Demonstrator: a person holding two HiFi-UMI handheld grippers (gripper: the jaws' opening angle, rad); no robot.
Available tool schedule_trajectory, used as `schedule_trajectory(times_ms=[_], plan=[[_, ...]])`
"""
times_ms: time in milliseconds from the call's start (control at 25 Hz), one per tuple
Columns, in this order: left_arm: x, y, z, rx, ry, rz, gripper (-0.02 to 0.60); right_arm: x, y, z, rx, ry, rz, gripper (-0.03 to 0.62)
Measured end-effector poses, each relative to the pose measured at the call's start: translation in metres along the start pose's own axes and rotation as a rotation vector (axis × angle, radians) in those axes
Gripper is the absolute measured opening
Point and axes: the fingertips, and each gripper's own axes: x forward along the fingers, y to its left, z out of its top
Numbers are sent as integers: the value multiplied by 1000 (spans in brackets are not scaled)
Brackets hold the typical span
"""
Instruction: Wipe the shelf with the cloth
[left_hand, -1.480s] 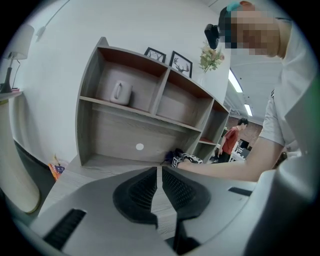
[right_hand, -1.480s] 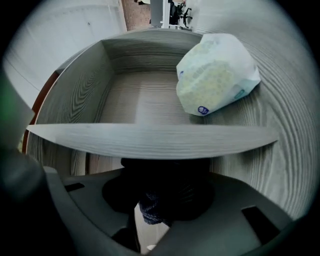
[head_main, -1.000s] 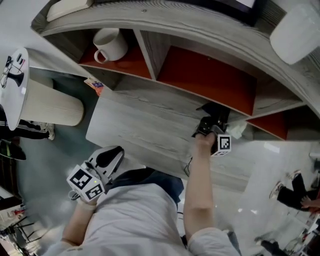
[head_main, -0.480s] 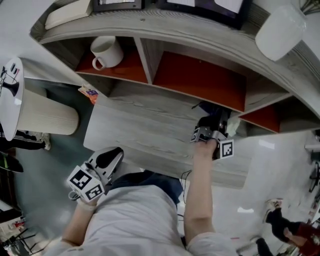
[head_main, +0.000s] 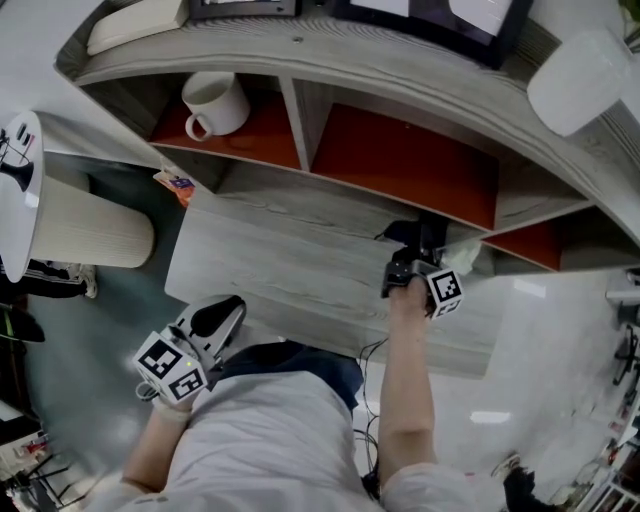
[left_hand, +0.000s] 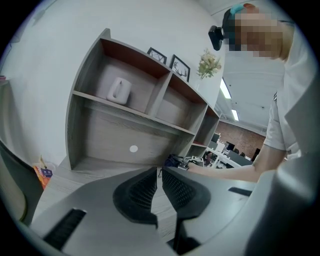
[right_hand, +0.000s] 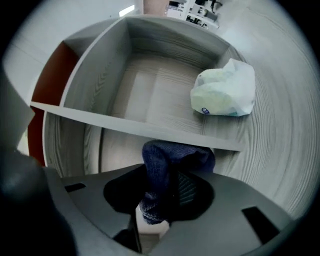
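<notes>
The head view shows a grey wood-grain shelf unit (head_main: 300, 215) with red back panels curving across the top. A white glazed mug (head_main: 215, 100) stands in its upper-left compartment. At centre right, the right gripper (head_main: 418, 247) holds a dark blue knitted cloth (head_main: 400, 233) at the mouth of the lower shelf. The left gripper (head_main: 225, 310) hangs at lower left.

The left gripper view shows ribbed black jaws pressed together with nothing between them. Only here do black picture frames (left_hand: 172, 62) appear on top of the unit.

The right gripper view reveals the cloth's bunched knit, pinched between jaws that have just been closing. A crumpled pale plastic bag (right_hand: 222, 92) lies in the compartment at upper right.
</notes>
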Motion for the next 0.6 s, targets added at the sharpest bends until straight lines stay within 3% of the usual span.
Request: schedule_trajectory(times_ms=[360,600], plan=[[5,4,-6,-29,0,-14,41,4,-47,-27,-293,197,-196,196],[2,8,-11,-46,1,-15,41,2,-64,-34,-664,287,-317,196]])
